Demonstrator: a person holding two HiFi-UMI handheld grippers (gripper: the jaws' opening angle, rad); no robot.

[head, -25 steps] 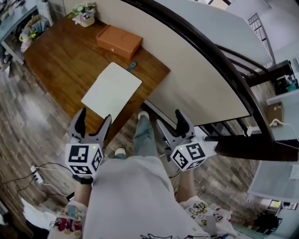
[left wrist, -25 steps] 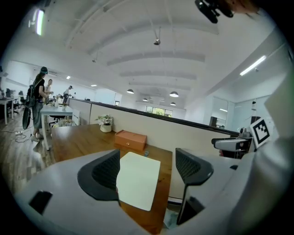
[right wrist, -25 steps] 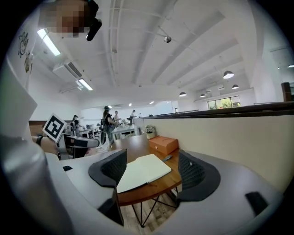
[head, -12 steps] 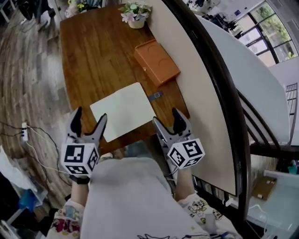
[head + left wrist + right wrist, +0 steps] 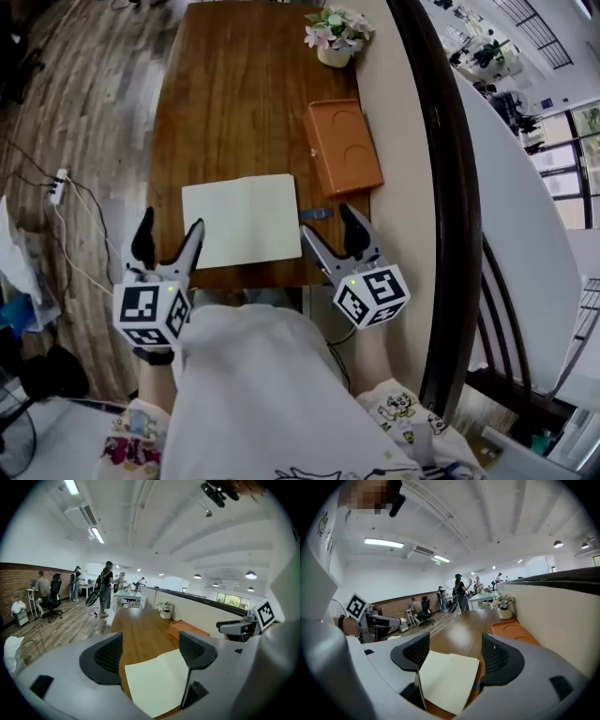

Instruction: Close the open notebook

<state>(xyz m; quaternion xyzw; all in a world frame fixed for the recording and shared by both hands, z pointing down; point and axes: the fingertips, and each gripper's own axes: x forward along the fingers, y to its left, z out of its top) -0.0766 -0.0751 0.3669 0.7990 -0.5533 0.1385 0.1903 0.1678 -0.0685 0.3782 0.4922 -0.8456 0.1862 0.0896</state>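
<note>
An open notebook (image 5: 244, 220) with blank cream pages lies flat near the front edge of the wooden table (image 5: 234, 94). It also shows in the left gripper view (image 5: 157, 681) and the right gripper view (image 5: 447, 679). My left gripper (image 5: 167, 242) hovers open at the notebook's front left corner, with nothing between its jaws. To the right, my right gripper (image 5: 326, 230) stands open and empty just off the notebook's right edge. Neither gripper touches the notebook.
An orange tray (image 5: 342, 145) lies at the table's right side, with a potted flower (image 5: 336, 37) beyond it. A small dark clip (image 5: 316, 214) sits by the notebook's right edge. A beige partition with a dark rail (image 5: 422, 187) borders the table. Cables (image 5: 56, 187) trail on the floor.
The view has swung so the table now runs straight ahead. Both grippers have come closer to the notebook's front corners. Their jaws stay open.
</note>
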